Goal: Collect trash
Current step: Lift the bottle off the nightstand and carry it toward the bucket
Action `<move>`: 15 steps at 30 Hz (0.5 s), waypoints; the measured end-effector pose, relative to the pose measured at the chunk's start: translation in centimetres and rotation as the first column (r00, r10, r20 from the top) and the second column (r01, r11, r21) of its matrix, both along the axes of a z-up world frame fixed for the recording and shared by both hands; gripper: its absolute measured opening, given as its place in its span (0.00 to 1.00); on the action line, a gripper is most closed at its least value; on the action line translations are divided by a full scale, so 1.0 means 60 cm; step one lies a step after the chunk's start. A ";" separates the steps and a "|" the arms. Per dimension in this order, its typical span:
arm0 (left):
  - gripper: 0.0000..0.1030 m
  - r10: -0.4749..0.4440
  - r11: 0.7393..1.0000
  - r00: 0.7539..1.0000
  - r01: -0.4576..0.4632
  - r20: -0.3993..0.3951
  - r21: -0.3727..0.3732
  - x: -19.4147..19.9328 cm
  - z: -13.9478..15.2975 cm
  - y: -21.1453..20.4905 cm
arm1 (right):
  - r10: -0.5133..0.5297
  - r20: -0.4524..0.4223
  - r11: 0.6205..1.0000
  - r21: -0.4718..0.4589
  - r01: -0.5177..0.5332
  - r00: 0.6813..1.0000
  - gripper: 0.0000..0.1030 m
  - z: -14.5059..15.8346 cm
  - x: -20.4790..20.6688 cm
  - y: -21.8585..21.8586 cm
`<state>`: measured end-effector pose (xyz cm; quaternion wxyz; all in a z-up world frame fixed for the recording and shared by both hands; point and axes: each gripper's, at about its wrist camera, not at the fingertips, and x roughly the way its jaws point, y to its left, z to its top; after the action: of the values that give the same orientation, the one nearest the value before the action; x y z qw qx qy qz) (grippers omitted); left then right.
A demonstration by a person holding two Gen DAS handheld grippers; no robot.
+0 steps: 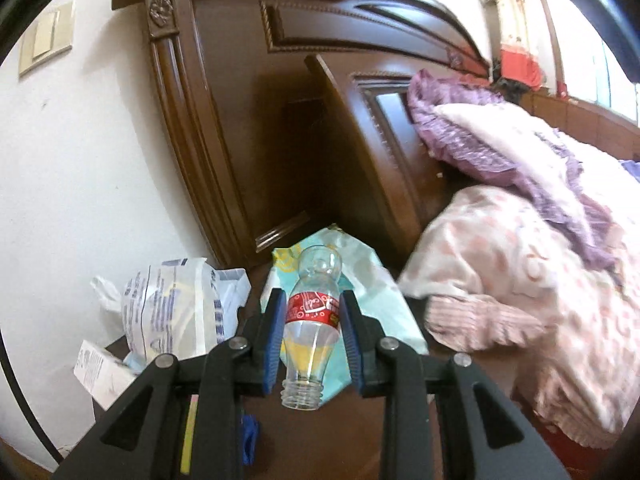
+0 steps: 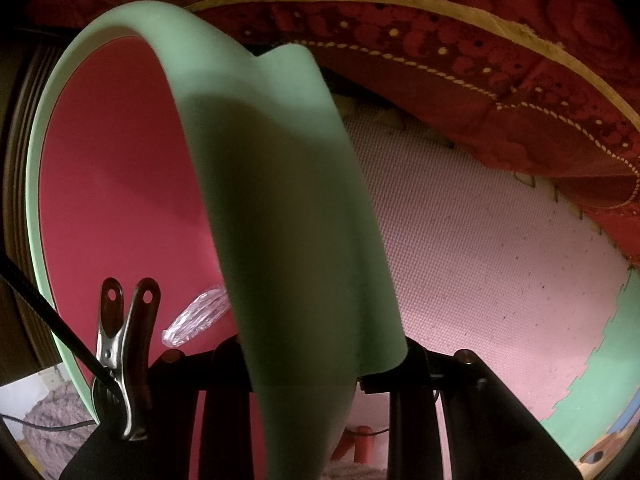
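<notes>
My left gripper (image 1: 311,295) is shut on a clear plastic bottle (image 1: 308,344) with a red label. The blue pads (image 1: 272,340) press on its sides, and its open, capless neck points back at the camera. The bottle hangs above a dark wooden nightstand (image 1: 320,440). In the right wrist view, my right gripper (image 2: 320,364) is shut on the mint-green rim (image 2: 280,200) of a bin with a red inside (image 2: 120,200). The rim hides the fingertips. A crumpled clear wrapper (image 2: 196,316) lies inside the bin.
On the nightstand lie a teal wrapper (image 1: 372,280), a white printed plastic bag (image 1: 172,312) and a white box (image 1: 100,372). A bed with a pink blanket (image 1: 520,300) and a purple pillow (image 1: 480,132) stands at the right, against a wooden headboard (image 1: 280,100). A pink mat (image 2: 480,240) lies beside the bin.
</notes>
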<state>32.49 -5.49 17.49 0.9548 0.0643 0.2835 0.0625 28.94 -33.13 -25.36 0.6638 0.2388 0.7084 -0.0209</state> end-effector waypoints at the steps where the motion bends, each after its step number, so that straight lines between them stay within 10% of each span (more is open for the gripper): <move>1: 0.28 -0.013 1.000 1.000 0.013 0.006 -0.010 -0.014 0.003 -0.003 | 0.000 0.000 1.000 0.000 0.000 1.000 0.26 0.000 0.001 0.000; 15: 0.28 -0.163 0.980 0.986 0.159 -0.030 -0.118 -0.175 -0.024 -0.045 | -0.008 -0.001 1.000 0.000 0.008 1.000 0.26 -0.004 -0.001 -0.003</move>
<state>21.96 -8.16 16.06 0.9530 0.0333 0.2993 -0.0327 28.90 -33.30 -25.57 0.6635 0.2416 0.7077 -0.0237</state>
